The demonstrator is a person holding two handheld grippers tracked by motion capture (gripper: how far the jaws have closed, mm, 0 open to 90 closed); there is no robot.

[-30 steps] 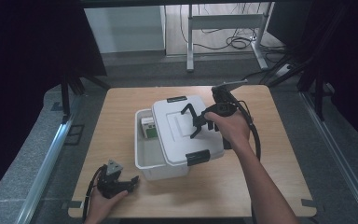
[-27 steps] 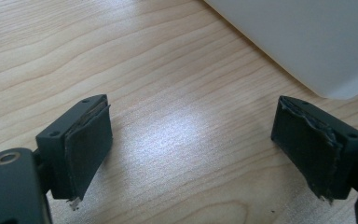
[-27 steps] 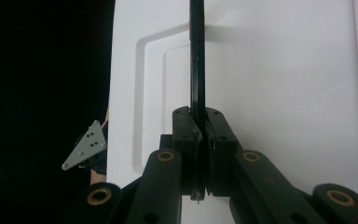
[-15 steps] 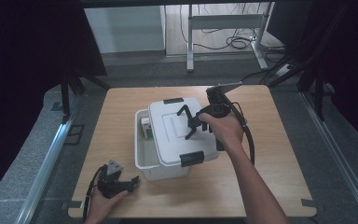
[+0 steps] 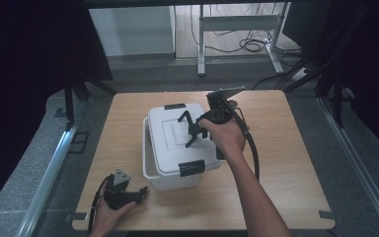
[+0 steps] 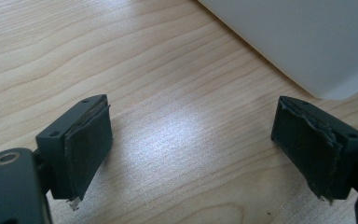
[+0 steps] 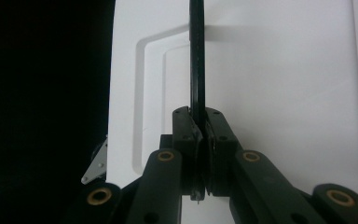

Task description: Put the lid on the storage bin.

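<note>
The right gripper (image 5: pixel 193 129) pinches the lid's black handle (image 7: pixel 196 56) edge-on, carrying the white lid (image 5: pixel 177 140) over the white box (image 5: pixel 170 180) mid-table, seemingly to seat it. The left gripper (image 5: pixel 123 190) rests near the table's (image 5: pixel 286 163) front edge, jaws wide apart, empty, clear of the work.

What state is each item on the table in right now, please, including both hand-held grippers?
Lid: sitting skewed on the box, not closed, its left side leaving a gap.
Handle: raised upright, clamped.
Box: upright on the table, partly uncovered on its left.
Front latch: unfastened.
Right hand-held gripper: shut on the handle.
Left hand-held gripper: open, empty, low over the table.
</note>
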